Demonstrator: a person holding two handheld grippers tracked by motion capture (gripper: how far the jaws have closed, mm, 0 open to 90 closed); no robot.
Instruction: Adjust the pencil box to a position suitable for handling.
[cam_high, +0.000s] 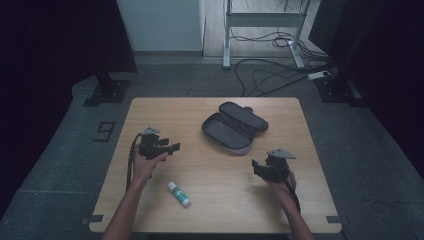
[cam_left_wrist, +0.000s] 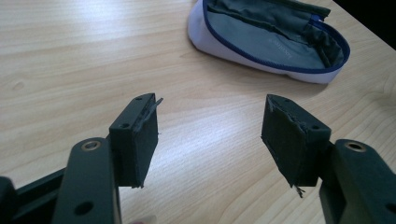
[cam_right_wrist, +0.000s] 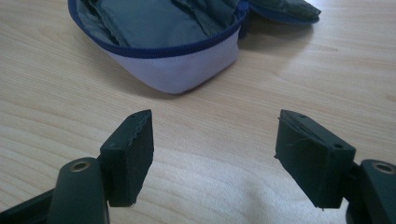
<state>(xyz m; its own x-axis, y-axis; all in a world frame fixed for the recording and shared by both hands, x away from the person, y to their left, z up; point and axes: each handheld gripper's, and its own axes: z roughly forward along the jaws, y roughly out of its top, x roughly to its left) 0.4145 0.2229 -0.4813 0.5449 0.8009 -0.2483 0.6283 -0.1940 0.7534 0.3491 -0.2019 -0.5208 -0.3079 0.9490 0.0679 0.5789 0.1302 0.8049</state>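
- Left gripper (cam_high: 172, 148) hovers with jaws spread wide, empty.
- Right gripper (cam_high: 256, 166) likewise gapes, empty.
- Between them lies an unzipped grey fabric pouch (cam_high: 234, 127) on the wooden table (cam_high: 165, 112).

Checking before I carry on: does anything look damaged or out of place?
The pads on the left hand-held gripper are frayed, with loose threads at their edges. Otherwise the open pouch and the small tube lie undisturbed on the table.
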